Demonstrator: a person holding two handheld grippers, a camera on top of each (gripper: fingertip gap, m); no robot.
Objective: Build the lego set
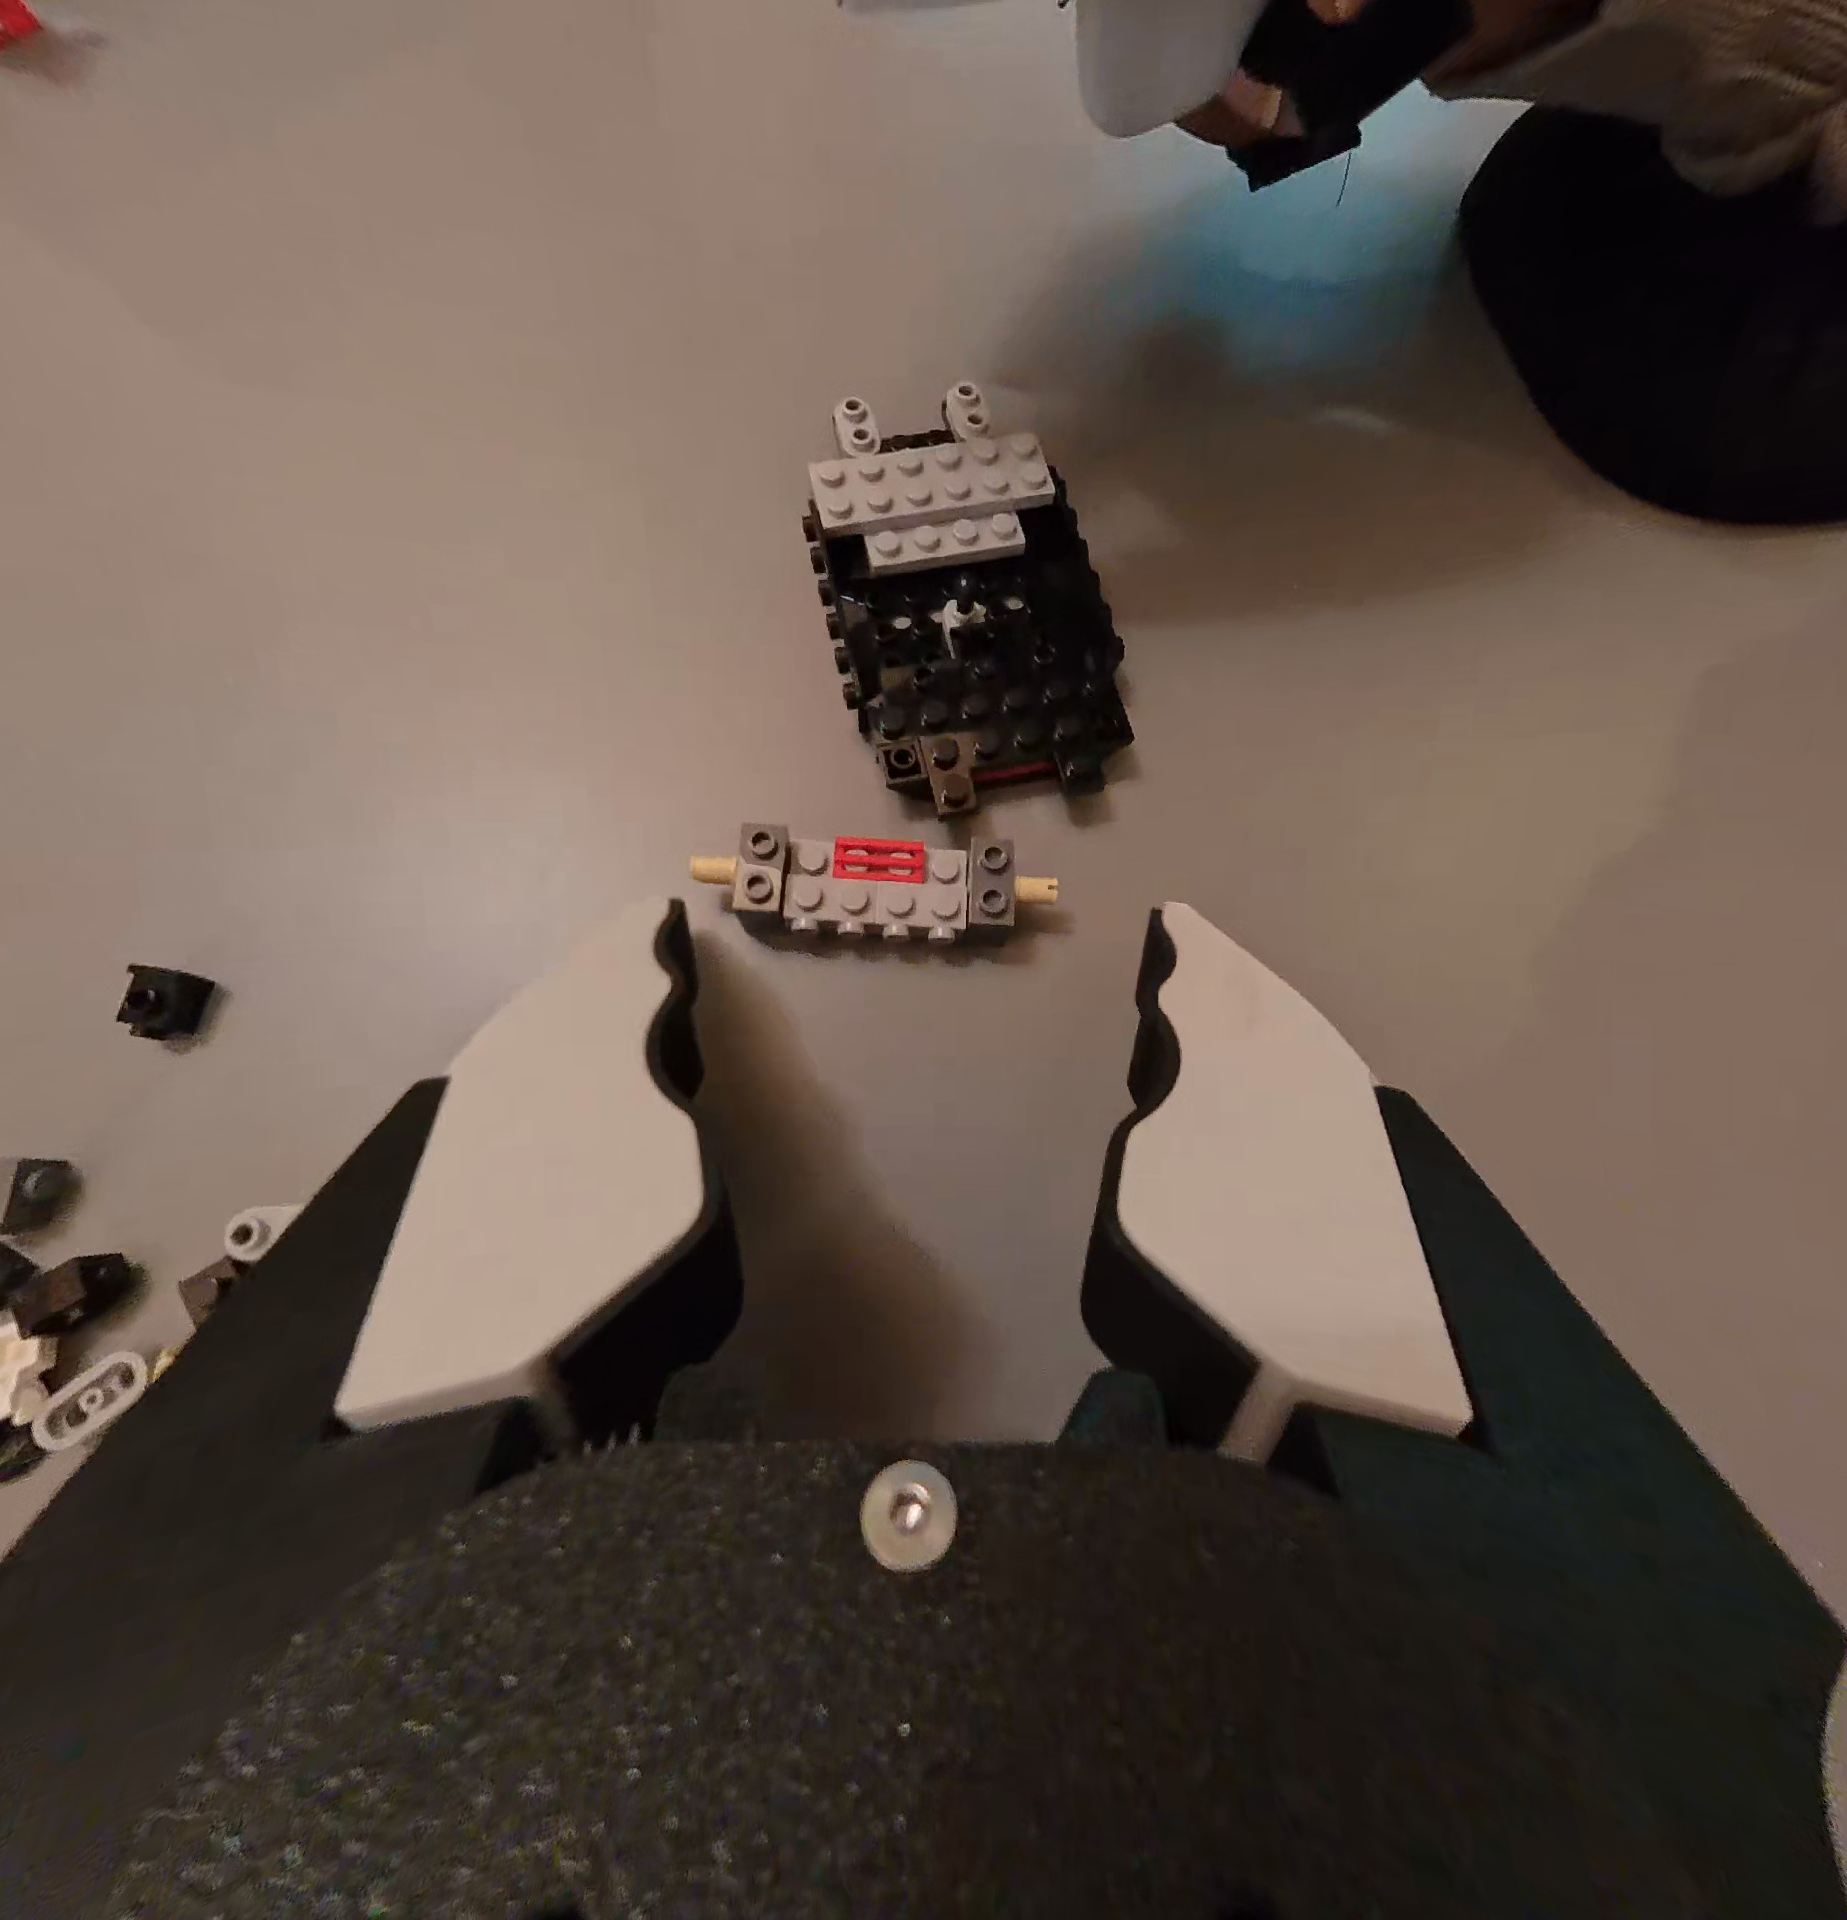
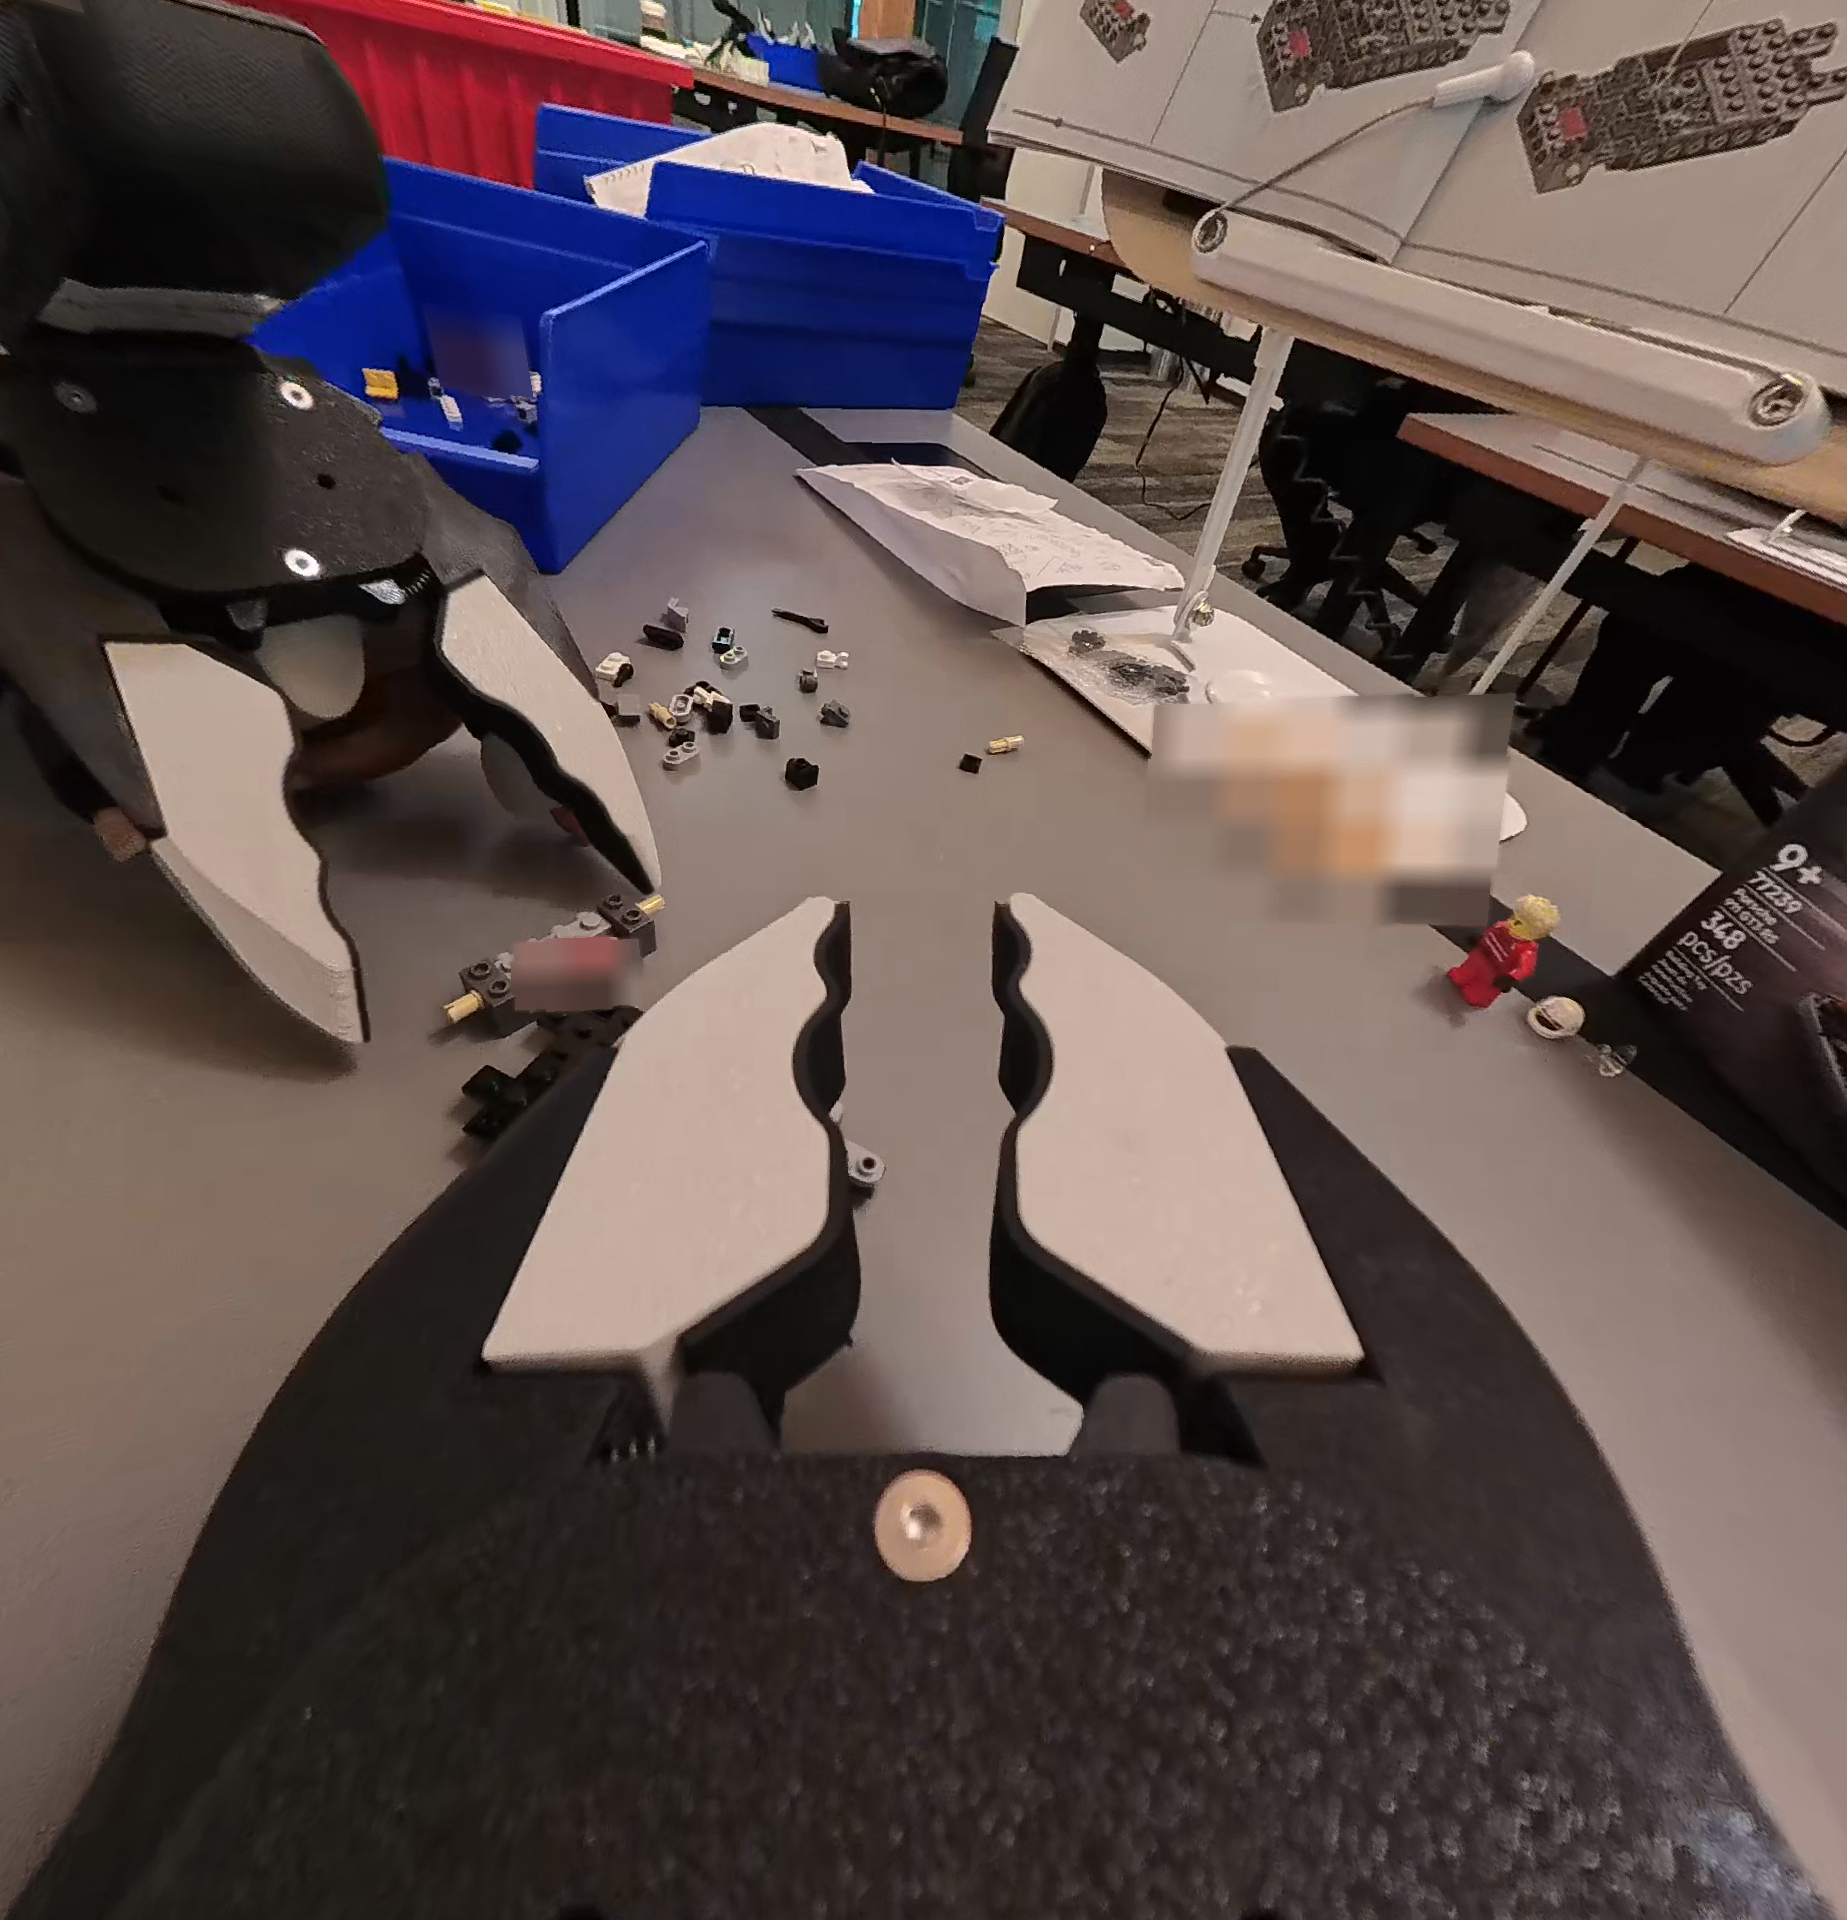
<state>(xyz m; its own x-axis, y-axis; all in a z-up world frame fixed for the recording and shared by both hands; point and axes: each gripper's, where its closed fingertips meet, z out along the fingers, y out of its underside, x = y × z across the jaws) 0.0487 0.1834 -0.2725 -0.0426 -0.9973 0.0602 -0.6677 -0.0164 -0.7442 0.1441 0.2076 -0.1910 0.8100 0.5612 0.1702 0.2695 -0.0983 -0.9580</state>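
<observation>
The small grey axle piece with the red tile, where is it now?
In the left wrist view, the grey axle piece lies on the table, just ahead of the open left claw and directly in front of the black chassis build.

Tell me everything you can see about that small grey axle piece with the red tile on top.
The axle piece is a short bar of light grey studded plastic bricks, capped by darker grey bricks at both ends, with a tan pin protruding from each. A red grille tile sits on top, centred. It lies flat on the grey table, apart from the black chassis, just beyond the open left gripper, untouched.
</observation>
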